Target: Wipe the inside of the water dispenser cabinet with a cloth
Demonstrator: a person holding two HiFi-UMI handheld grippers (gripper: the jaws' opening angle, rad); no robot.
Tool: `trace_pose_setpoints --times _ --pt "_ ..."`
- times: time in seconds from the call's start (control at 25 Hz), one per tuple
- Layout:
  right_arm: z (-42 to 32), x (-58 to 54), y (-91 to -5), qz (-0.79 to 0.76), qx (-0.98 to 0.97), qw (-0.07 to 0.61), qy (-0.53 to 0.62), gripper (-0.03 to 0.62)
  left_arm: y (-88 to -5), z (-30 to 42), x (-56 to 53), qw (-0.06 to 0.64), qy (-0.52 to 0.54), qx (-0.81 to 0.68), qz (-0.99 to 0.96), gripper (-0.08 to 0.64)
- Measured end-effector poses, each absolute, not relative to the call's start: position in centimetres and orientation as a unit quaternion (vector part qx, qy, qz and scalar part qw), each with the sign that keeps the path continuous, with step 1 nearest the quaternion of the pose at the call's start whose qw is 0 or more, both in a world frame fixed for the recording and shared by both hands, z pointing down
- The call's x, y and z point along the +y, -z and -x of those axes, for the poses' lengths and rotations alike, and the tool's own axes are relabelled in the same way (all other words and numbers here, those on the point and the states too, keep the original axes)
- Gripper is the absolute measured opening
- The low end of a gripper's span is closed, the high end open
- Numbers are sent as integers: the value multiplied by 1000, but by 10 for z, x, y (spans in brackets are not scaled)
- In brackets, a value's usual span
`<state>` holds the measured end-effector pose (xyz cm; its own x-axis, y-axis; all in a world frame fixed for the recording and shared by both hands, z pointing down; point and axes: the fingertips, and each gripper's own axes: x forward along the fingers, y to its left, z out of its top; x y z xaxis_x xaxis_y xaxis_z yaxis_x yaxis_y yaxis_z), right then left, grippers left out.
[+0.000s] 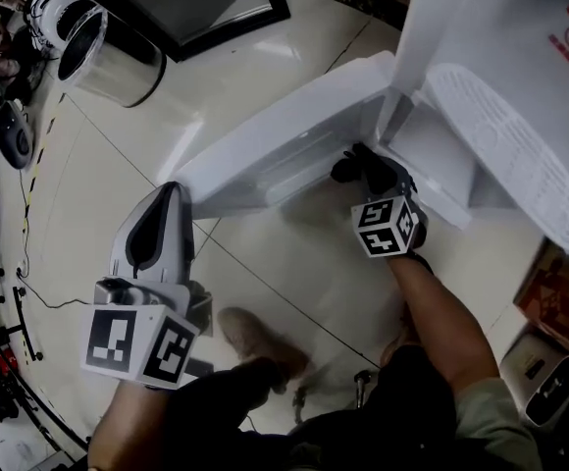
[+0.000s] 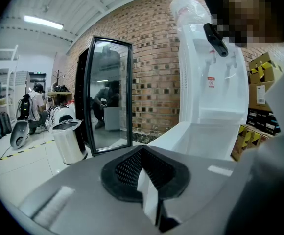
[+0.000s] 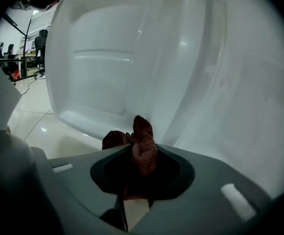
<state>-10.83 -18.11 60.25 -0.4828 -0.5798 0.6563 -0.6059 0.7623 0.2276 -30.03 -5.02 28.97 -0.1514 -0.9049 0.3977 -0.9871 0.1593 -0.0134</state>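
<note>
The white water dispenser (image 1: 505,96) stands at the upper right, and its cabinet door (image 1: 284,135) is swung wide open to the left. My right gripper (image 1: 360,168) is at the cabinet opening beside the door hinge, shut on a reddish-brown cloth (image 3: 143,148) that bulges out past the jaws. In the right gripper view the door's moulded white inner face (image 3: 107,67) fills the left and a cabinet wall (image 3: 240,97) the right. My left gripper (image 1: 170,196) hovers over the floor at the door's free end, shut with nothing in it (image 2: 145,175).
A steel bin (image 1: 108,57) and a black-framed glass panel (image 1: 196,8) stand at the back left on the tiled floor. Cardboard boxes (image 2: 262,97) sit to the right of the dispenser. The person's shoe (image 1: 255,337) is on the floor between the grippers.
</note>
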Motion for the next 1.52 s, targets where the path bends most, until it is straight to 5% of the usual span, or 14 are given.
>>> trace_pose_setpoints --times 0.36,0.88,1.52 --pt "77 -189 -602 -367 -841 391 -71 110 -289 295 -48 142 -137 -746 -636 0" --pt "50 -178 -354 -484 -873 54 25 110 -288 275 -36 129 -147 -734 -651 0" --pt "79 -209 -369 -487 -870 59 47 109 -290 281 -48 133 -138 -730 -655 0"
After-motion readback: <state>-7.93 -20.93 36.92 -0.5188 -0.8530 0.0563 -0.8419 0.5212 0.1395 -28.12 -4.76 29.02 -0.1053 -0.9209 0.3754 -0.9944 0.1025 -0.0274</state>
